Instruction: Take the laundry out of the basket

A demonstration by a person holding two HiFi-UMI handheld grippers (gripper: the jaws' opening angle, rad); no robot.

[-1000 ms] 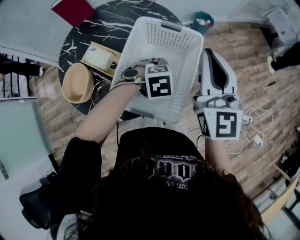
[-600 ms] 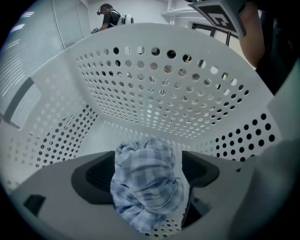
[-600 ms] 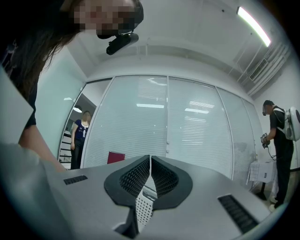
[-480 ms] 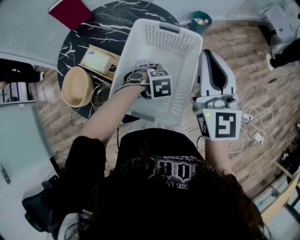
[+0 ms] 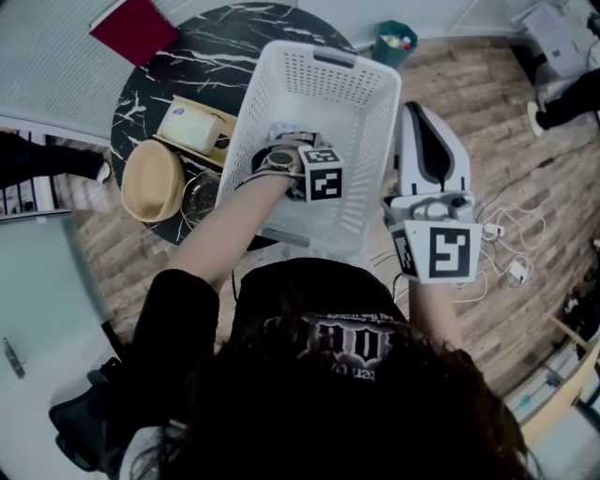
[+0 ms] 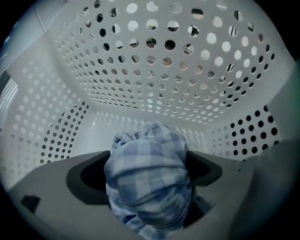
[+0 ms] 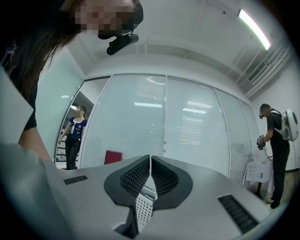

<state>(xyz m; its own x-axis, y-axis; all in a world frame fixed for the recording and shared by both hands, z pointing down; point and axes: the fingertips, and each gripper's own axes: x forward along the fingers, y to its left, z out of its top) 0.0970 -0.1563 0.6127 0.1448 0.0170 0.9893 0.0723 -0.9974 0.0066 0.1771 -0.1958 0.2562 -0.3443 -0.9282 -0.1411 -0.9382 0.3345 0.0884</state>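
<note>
Wood floor all round. A round black marble table sits upper left in my head view. The white perforated basket is at the table's right edge, open side up.

Right gripper: roughly level, outside the basket's right wall. Jaws pressed together, pinching a thin white perforated strip. It reads as the basket wall, so I'm calling that a hold on the basket.

Left gripper: pointing straight down, inside the basket, low near the floor of it. Its jaws have just been opening and now stand spread wide. A bunched blue checked cloth sits between them, filling most of the gap. I don't see the pads clamping it.

The cloth is the only laundry I can see. It lies on the basket bottom under the left gripper.

On the table left of the basket: a straw hat, a red folder at the far edge, and a pale box between the hat and the basket.

A green bin stands on the floor beyond the basket.
</note>
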